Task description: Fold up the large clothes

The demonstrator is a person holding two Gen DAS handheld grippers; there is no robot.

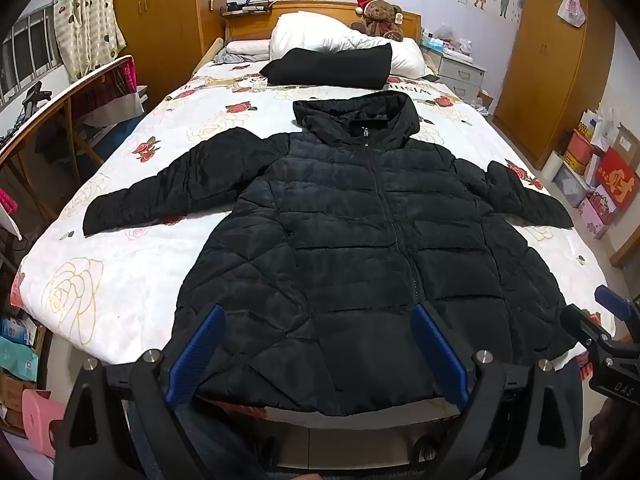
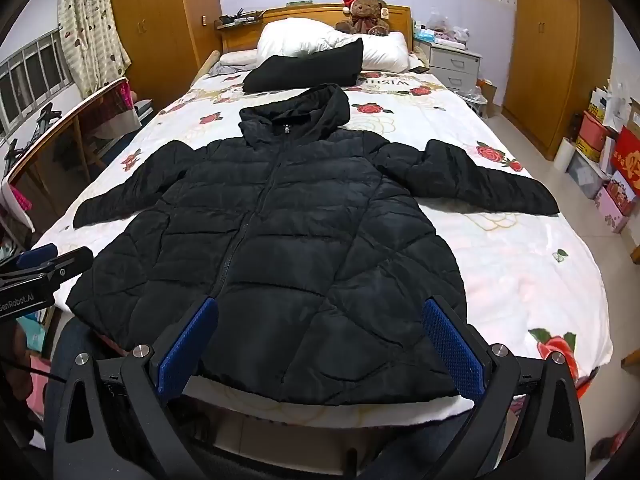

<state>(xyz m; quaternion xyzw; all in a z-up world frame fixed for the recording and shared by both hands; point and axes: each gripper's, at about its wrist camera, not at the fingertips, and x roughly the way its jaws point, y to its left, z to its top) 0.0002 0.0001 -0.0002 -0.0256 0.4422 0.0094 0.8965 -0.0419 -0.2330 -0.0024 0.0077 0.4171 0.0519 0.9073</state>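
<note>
Left wrist view: the black puffer jacket (image 1: 360, 248) lies flat and zipped on the floral bedspread (image 1: 120, 264), hood toward 12 o'clock, sleeves spread toward 9 and 3. The left gripper (image 1: 318, 320) hovers over the hem at 6 o'clock, fingers wide and holding nothing.

Right wrist view: the right gripper (image 2: 320, 312) hangs over the hem at 6 o'clock, fingers wide, empty. A folded black garment (image 2: 304, 68) sits at 12 o'clock before the pillow (image 2: 304, 38).

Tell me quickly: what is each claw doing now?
Left claw: open, holding nothing, above the jacket hem.
Right claw: open, holding nothing.
</note>
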